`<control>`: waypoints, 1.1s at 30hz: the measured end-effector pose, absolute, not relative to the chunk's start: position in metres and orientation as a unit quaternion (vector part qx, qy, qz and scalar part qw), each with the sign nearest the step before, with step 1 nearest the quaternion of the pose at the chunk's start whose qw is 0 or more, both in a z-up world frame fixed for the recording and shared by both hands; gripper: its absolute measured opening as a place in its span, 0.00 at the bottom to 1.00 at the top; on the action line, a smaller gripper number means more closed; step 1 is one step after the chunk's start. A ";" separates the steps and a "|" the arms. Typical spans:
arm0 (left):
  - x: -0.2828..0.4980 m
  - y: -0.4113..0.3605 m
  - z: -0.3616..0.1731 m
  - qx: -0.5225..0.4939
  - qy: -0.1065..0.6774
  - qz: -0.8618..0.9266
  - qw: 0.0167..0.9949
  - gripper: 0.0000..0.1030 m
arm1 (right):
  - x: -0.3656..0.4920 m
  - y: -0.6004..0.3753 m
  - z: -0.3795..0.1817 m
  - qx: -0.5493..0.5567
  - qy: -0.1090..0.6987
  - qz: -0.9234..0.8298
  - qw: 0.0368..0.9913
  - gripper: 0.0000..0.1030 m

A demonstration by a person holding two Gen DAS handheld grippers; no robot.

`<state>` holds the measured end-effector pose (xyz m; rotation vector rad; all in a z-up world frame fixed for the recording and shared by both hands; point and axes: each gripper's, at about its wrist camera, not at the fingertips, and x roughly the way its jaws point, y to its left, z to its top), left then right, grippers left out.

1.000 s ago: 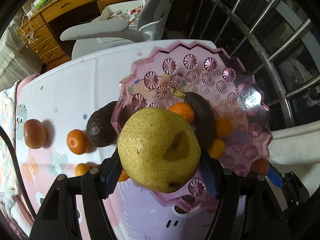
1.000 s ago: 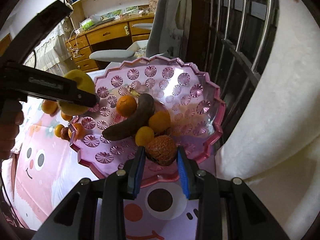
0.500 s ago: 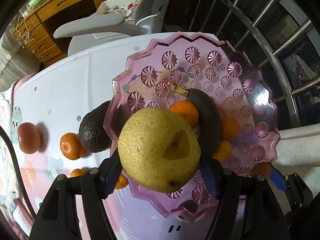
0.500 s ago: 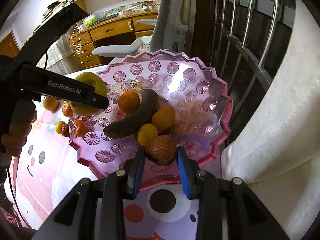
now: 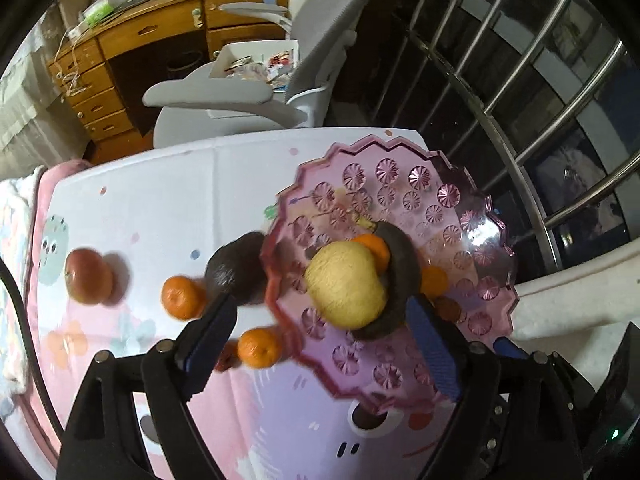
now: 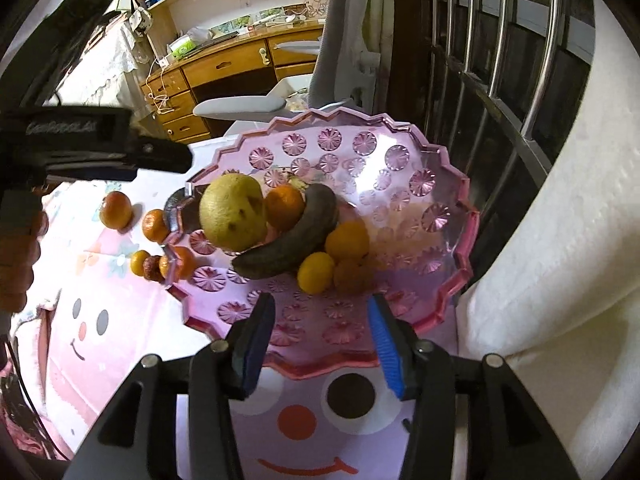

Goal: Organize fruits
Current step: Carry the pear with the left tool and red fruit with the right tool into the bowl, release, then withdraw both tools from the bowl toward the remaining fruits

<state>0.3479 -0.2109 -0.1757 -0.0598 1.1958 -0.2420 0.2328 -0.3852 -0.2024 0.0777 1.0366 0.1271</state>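
A yellow-green pear point(image 5: 346, 286) lies in the pink glass fruit plate point(image 5: 468, 196) on a dark banana point(image 5: 402, 268), beside an orange point(image 5: 376, 246). My left gripper point(image 5: 322, 338) is open and empty, raised above the plate's left edge. In the right wrist view the pear point(image 6: 233, 211), banana point(image 6: 294, 238), oranges point(image 6: 347, 240) and a brown rough fruit point(image 6: 353, 276) sit in the plate point(image 6: 436, 176). My right gripper point(image 6: 320, 344) is open and empty at the plate's near rim.
On the cartoon-print cloth left of the plate lie an avocado point(image 5: 236, 268), two oranges point(image 5: 182, 297) point(image 5: 259, 347) and a red apple point(image 5: 89, 276). A grey chair point(image 5: 224, 98), wooden desk point(image 5: 140, 40), metal window bars point(image 5: 520, 92) and white bedding point(image 6: 552, 240) surround the table.
My left gripper opened and let the pear drop into the plate, then rose back. My right gripper opened and released the brown rough fruit in the plate, pulling back.
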 end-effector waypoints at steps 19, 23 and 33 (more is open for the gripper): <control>0.261 -0.075 -0.168 -0.071 0.576 -0.050 0.813 0.83 | 0.212 -0.363 -0.182 0.146 0.550 0.030 0.822 0.48; 0.252 -0.046 -0.163 -0.068 0.577 -0.047 0.812 0.83 | 0.208 -0.349 -0.178 0.164 0.568 -0.003 0.807 0.48; 0.247 0.031 -0.156 -0.037 0.584 -0.071 0.808 0.88 | 0.204 -0.306 -0.175 0.264 0.583 -0.064 0.766 0.48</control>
